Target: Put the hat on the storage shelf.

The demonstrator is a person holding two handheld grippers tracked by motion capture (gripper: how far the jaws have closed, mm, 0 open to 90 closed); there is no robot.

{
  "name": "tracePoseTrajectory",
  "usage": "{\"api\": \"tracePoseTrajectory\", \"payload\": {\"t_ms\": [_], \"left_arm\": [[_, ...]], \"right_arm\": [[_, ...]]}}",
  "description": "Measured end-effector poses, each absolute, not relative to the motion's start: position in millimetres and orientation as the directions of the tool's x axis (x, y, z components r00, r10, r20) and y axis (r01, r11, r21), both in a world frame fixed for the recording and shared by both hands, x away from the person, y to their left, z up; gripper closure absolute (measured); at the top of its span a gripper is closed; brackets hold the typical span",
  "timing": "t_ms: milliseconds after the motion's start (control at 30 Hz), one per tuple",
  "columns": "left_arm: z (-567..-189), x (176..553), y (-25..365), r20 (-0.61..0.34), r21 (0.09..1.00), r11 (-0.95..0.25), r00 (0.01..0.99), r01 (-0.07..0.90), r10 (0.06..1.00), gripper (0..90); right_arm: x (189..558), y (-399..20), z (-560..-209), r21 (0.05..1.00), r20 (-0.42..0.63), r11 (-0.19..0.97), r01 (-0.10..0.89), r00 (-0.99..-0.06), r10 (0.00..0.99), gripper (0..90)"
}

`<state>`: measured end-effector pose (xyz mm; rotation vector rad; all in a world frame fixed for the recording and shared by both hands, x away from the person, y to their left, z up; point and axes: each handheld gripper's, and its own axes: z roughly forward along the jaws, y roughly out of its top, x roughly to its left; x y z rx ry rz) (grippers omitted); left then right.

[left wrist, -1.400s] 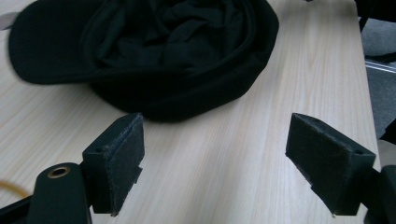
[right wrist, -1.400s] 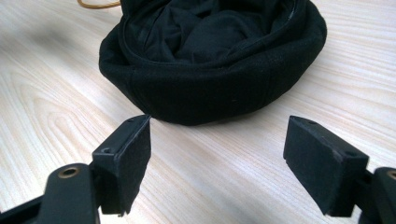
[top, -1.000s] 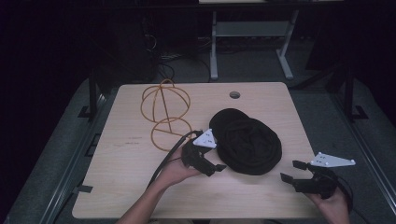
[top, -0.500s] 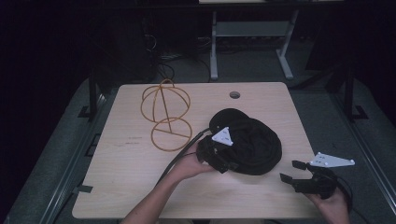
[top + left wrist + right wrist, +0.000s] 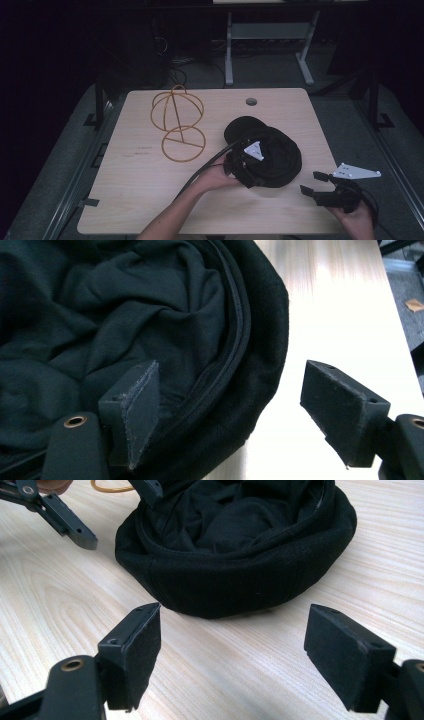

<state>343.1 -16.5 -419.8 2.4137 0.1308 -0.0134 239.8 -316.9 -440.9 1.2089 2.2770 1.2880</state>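
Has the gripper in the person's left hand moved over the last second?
Yes. The left gripper has moved right, away from the wire stand, onto the black hat's rim.

Black two-jaw tongs [image 5: 248,167], brass rivets, trailing black cables, grey triangular top plates [image 5: 356,172].

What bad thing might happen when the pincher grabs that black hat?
The left gripper is open astride the black hat's rim, one jaw inside, one outside. If it closes on loose lining alone, the floppy hat may sag or slip out. The hat might also slide on the smooth table, since the right gripper isn't steadying it.
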Motion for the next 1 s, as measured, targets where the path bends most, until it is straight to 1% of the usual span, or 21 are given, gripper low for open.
{"api": "tracePoseTrajectory", "payload": {"t_ms": [200,233,333,433,667,700,767,800,1000], "left_arm": [[-426.8,347.1,-23.0,-0.048,0.628,-0.773,0.996,0.089,0.076,23.5],[-429.9,347.5,-25.0,-0.048,0.611,-0.787,0.997,0.081,0.066,23.8],[-436.7,348.4,-28.1,-0.051,0.578,-0.811,0.996,0.086,0.069,24.0],[-440.2,349.5,-29.0,-0.052,0.570,-0.817,0.996,0.088,0.071,25.6],[-445.2,348.6,-32.3,-0.005,0.547,-0.835,0.998,0.051,0.057,34.5],[-447.8,346.9,-34.4,0.030,0.524,-0.851,0.998,0.030,0.053,36.0],[-449.1,345.8,-35.8,0.046,0.513,-0.858,0.998,0.017,0.047,38.0],[-450.5,343.8,-38.4,0.070,0.494,-0.869,0.997,-0.005,0.035,39.6],[-449.1,345.9,-39.5,0.070,0.495,-0.869,0.997,-0.009,0.030,53.4]], "right_arm": [[240.2,-316.9,-440.9,0.804,0.164,0.262,0.534,-0.623,0.765,22.4],[240.4,-316.9,-440.9,0.804,0.164,0.262,0.534,-0.623,0.765,22.3],[240.4,-316.8,-441.0,0.804,0.163,0.264,0.534,-0.624,0.765,22.3],[240.1,-316.9,-440.9,0.804,0.166,0.260,0.534,-0.622,0.765,22.3],[240.4,-315.8,-441.2,0.802,0.164,0.264,0.535,-0.623,0.765,22.1],[240.4,-315.8,-441.3,0.802,0.163,0.265,0.535,-0.623,0.765,22.1],[240.2,-315.9,-441.2,0.802,0.163,0.264,0.536,-0.622,0.766,22.1],[240.1,-316.3,-440.9,0.804,0.162,0.264,0.532,-0.624,0.765,22.1],[240.1,-315.6,-441.1,0.804,0.159,0.267,0.532,-0.625,0.764,22.1]]}}
